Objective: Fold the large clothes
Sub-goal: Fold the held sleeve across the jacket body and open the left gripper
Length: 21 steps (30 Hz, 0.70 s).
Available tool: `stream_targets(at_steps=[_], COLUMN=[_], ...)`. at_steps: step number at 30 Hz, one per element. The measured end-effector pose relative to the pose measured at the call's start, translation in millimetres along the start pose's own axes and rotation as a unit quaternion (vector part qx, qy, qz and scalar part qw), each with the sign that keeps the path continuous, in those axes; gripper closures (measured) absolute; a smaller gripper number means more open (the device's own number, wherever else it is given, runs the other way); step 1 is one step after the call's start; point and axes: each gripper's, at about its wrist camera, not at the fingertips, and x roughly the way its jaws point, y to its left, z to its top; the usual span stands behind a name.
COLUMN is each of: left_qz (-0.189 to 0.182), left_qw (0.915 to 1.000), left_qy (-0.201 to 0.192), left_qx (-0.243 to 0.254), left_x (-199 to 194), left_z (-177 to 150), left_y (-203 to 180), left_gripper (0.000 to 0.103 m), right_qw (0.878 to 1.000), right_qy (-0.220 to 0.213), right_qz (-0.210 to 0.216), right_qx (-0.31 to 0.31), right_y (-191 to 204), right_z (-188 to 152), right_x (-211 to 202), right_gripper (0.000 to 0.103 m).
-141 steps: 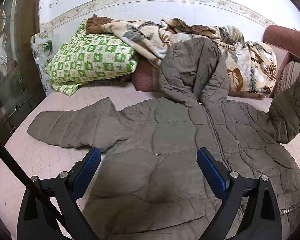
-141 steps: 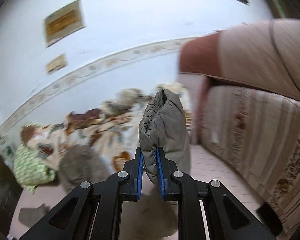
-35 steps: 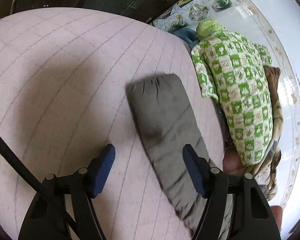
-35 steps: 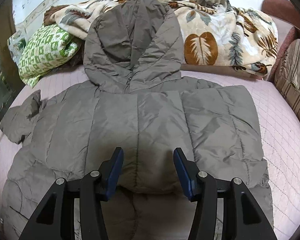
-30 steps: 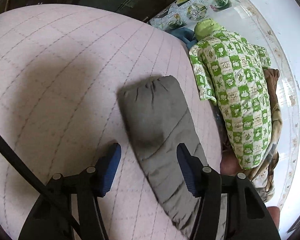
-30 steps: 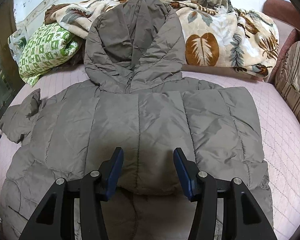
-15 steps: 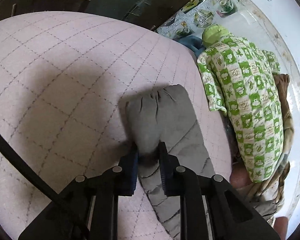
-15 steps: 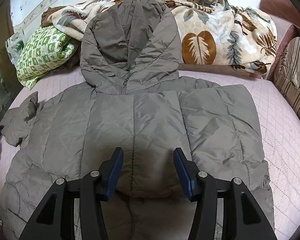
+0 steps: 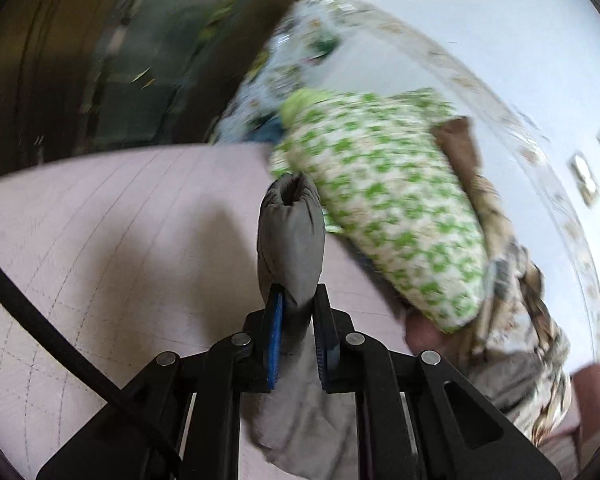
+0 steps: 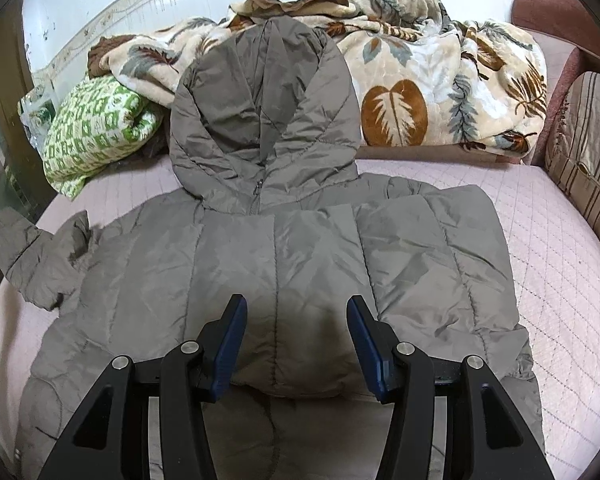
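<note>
Since a second ago the left gripper (image 9: pixel 296 316) has closed on the sleeve (image 9: pixel 292 236) and raised it off the bed (image 9: pixel 100 240); its cuff now sticks up past the fingertips, pinched hard between the blue pads. The right gripper (image 10: pixel 296 340) hangs half open over the jacket (image 10: pixel 260 272), nothing between its jaws.

The jacket lies flat on the bed, hood (image 10: pixel 264 96) toward the blankets (image 10: pixel 420 80), its other sleeve already folded across the chest. The held sleeve runs out to the jacket's left, long axis across the bed, so the fold would likely carry the cuff rightward over the body, toward the right gripper. The left hand is the nearer one and already has it.

The left view shows the grip and the green pillow (image 9: pixel 380 208) just behind the cuff, blurred. The right view shows the whole jacket and the sleeve's shoulder end (image 10: pixel 44 256), rumpled at the picture's left edge, but not the grip itself.
</note>
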Motion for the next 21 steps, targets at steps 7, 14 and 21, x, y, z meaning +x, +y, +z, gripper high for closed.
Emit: stream_targets(at_steps=[7, 14, 21], left_qz=[-0.077, -0.171, -0.239], left_qw=[0.9947, 0.976, 0.9454], left_qy=[-0.013, -0.018, 0.03], left_qx=[0.067, 0.134, 0.22], left_x=[-51.0, -99.8, -110.4], left_z=[-13.5, -45.0, -118.7], left_y=[-79.4, -161.3, -237.0], left_gripper=[0.089, 0.089, 0.089], right_qw=[1.0, 0.999, 0.997], right_qy=[-0.017, -0.037, -0.044], right_qz=[0.014, 0.016, 0.019], right_qx=[0.015, 0.031, 0.06], right_y=[-3.2, -16.7, -36.7], right_z=[4.9, 8.2, 12.0], right_x=[-15.3, -33.0, -40.3], right_gripper=[0.047, 0.047, 0.047])
